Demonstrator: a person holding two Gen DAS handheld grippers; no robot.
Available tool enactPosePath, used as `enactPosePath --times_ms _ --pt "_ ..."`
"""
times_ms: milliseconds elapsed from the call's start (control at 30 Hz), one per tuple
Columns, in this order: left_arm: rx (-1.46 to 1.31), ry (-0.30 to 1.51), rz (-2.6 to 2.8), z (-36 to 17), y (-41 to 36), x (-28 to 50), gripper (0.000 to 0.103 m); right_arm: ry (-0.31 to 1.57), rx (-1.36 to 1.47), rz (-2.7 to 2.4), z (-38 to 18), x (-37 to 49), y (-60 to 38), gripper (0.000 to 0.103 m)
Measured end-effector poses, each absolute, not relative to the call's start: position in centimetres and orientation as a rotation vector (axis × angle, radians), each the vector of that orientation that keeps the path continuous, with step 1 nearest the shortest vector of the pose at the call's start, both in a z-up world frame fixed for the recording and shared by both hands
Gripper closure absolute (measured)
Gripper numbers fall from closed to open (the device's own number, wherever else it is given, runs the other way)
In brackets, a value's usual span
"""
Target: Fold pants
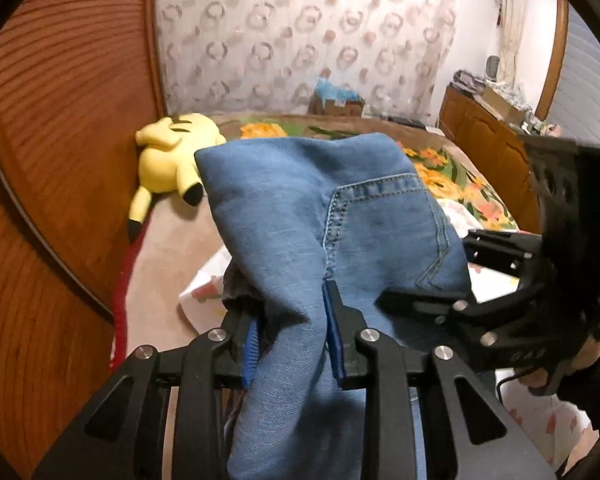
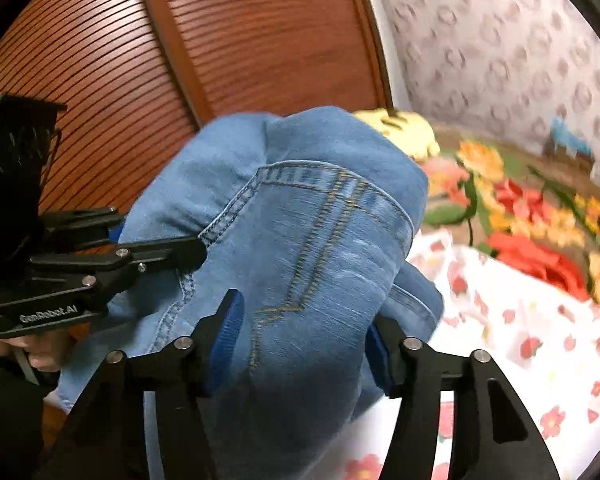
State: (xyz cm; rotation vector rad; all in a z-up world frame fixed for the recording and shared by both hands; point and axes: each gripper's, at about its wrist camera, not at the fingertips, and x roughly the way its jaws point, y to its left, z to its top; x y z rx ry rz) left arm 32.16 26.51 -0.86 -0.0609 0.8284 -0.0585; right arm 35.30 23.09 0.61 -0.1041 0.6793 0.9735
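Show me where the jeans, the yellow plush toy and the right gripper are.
jeans (image 1: 284, 200): left wrist view, plain denim beside the pocket.
yellow plush toy (image 1: 168, 160): left wrist view, its body.
right gripper (image 2: 304, 348): right wrist view, between its fingertips.

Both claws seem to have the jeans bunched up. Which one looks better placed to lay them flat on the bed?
Probably the right claw. It grips the jeans over the open flowered bedding, so it has room to spread them. The left claw holds fabric nearer the wooden headboard and the yellow plush.

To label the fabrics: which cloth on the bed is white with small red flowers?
The thin white sheet beneath the blue denim pants; the brown blanket behind it carries large orange and red blooms.
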Motion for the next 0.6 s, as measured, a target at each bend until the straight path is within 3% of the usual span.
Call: enactPosePath --times_ms 233,333,400,533,600 --pt "-0.035 0.847 -0.062 -0.9 26.2 33.2 0.065 0.704 -0.064 0.968 1.6 38.2 22.9 0.036" --pt "-0.029 0.840 -0.036 0.2 26.5 33.2 0.063 0.617 -0.065 0.918 3.5 39.2 21.5 0.036" --pt "-0.022 0.827 0.003 0.7 26.7 33.1 0.053 0.551 -0.074 0.916 4.7 38.1 21.2 0.037" --pt "-0.035 0.761 0.047 2.3 27.3 30.7 0.052 0.497 -0.130 1.007 5.7 36.3 22.7 0.053" --pt "-0.046 0.729 0.042 2.8 27.0 29.1 0.052 0.500 -0.169 1.013 5.2 36.3 24.1 0.053"
